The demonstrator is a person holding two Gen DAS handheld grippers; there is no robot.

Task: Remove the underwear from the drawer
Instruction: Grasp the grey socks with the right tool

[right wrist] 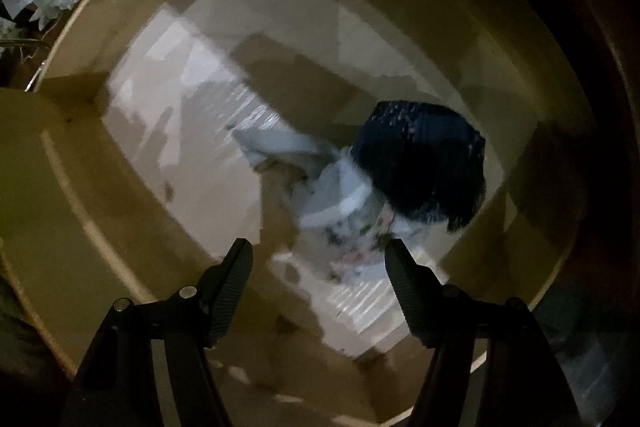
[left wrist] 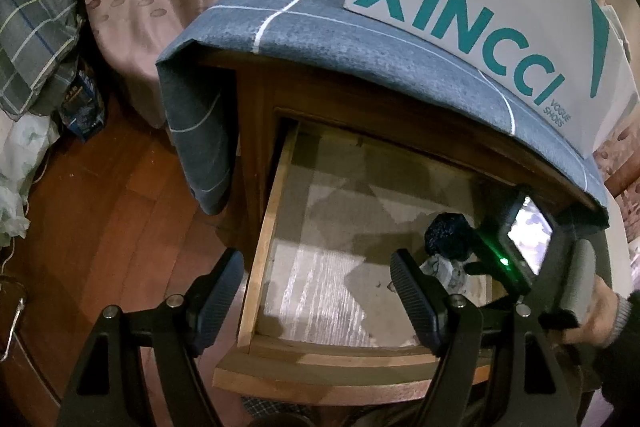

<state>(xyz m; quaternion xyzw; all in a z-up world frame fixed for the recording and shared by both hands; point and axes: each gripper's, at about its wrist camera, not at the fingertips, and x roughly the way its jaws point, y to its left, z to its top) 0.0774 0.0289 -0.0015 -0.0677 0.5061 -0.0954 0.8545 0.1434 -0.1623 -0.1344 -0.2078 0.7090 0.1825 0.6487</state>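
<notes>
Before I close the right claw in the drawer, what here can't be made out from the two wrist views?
- Pale garment, right wrist view: motion blur hides its folds, edges and print.
- Dark garment, right wrist view: a black mass; where it ends against the pale one is unclear.
- Both garments, left wrist view: mostly hidden behind the right claw's body and the left claw's finger.
- Drawer back right corner: under the cabinet top, in shadow.
- Right claw: contact with fabric cannot be told.

— What are you working over?
— You've got an open wooden drawer (left wrist: 256, 259), its bottom (right wrist: 208, 163) lined with pale patterned paper.
— What's lying on it?
— A dark bundle (right wrist: 424, 163) touching a pale floral garment (right wrist: 352, 223), toward your right.
</notes>
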